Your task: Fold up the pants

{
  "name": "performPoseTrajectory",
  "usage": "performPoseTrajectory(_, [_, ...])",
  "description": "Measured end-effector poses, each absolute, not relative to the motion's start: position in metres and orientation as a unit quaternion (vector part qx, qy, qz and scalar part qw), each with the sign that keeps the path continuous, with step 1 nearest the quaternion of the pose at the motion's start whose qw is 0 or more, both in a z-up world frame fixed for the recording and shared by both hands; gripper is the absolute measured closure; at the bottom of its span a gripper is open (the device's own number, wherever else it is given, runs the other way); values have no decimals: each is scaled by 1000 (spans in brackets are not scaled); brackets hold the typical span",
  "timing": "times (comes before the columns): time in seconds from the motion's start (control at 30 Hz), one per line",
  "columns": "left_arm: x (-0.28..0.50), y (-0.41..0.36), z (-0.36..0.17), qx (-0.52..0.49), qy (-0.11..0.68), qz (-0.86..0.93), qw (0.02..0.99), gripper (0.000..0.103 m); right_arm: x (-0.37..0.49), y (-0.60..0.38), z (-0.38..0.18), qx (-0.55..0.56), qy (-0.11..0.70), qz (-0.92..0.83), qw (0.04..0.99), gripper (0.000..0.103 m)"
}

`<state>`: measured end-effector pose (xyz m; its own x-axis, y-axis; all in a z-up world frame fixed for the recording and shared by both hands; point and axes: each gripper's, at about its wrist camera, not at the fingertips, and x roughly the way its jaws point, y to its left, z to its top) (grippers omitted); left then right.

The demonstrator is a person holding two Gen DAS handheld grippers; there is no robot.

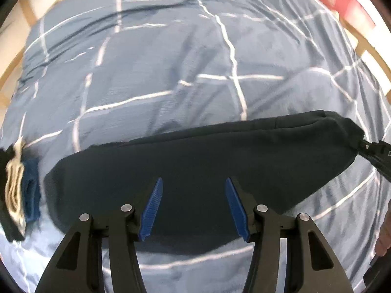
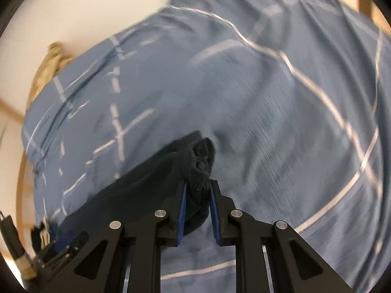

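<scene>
The left gripper (image 1: 193,183) hangs with its jaws spread wide and nothing between them, just over the dark pants (image 1: 195,161). The pants lie in a folded band across the blue checked bedspread (image 1: 171,61). The right gripper (image 2: 198,188) pinches 1 ribbed end of the pants. Beyond the bedspread, a wooden frame (image 1: 371,53) runs along its edge.

Right hand-held gripper (image 2: 197,188) clamps dark pants (image 2: 136,190)
</scene>
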<state>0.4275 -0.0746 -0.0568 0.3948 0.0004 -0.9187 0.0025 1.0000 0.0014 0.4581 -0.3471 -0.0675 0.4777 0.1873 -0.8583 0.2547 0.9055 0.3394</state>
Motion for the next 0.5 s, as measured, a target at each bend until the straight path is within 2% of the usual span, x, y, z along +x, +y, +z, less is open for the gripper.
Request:
performPoseTrajectory(0.23, [406, -17, -29, -34, 537, 22, 843, 51, 459, -277, 2, 97, 464, 43, 879, 85])
performPoseTrajectory(0.5, [364, 65, -6, -48, 538, 17, 842, 51, 451, -160, 49, -13, 438, 116, 891, 85])
